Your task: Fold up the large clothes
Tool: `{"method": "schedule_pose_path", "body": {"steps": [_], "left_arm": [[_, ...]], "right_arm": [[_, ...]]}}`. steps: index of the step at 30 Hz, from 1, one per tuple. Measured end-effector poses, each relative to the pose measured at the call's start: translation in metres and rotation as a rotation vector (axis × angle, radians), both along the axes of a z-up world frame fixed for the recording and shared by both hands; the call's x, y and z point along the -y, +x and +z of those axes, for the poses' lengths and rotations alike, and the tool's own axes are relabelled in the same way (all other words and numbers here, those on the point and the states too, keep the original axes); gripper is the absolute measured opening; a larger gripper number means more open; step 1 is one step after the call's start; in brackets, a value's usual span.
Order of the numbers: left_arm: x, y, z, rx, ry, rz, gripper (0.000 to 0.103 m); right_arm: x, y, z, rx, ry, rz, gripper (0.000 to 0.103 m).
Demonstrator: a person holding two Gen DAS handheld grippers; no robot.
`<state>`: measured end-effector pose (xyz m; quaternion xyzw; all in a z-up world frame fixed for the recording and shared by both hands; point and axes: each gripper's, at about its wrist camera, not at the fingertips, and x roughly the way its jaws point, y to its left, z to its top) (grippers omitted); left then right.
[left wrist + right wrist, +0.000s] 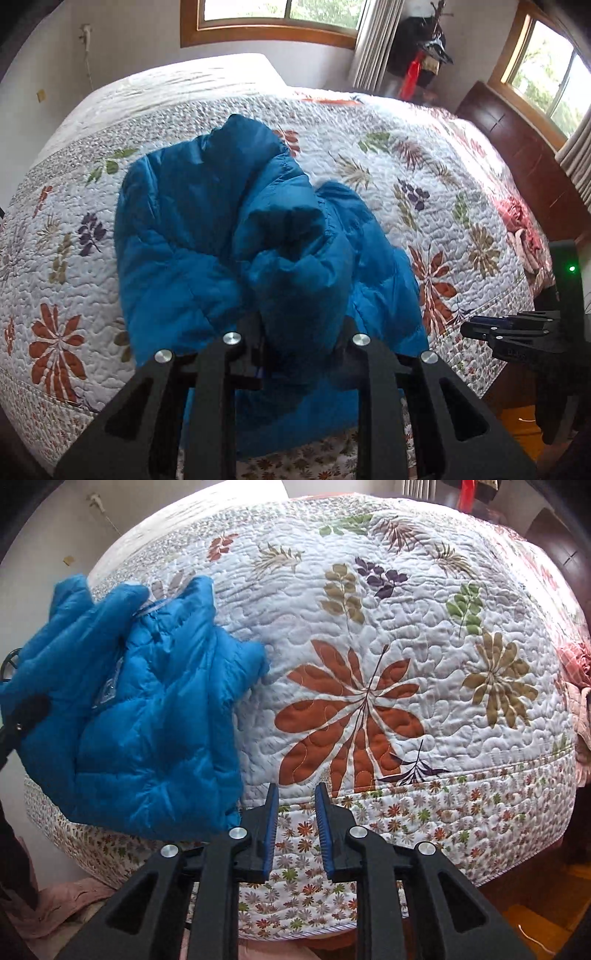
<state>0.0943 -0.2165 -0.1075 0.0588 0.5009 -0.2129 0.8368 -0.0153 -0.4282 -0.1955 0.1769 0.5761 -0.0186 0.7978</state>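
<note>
Blue jacket (pixel 221 229) on quilt (pixel 406 147) — left gripper (pixel 301 343) pinching it

Jacket (pixel 207 229) was solid bright blue, quilted. Bedspread (pixel 369 635) was white, quilted, with scattered leaf prints in rust orange, olive, green and purple; its border (pixel 443 812) had small multicoloured flowers. Right claw (pixel 295 812) was black with blue pads (pixel 271 830). Left claw (pixel 295 332) was black. Window frames (pixel 273 29) were brown wood.
</note>
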Motion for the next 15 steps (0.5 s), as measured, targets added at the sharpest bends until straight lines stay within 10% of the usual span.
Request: {"method": "schedule_pose_path", "body": {"steps": [15], "left_arm": [[0.026, -0.001, -0.059, -0.078, 0.040, -0.031, 0.025]], "right_arm": [[-0.015, 0.019, -0.023, -0.051, 0.016, 0.045, 0.021]]}}
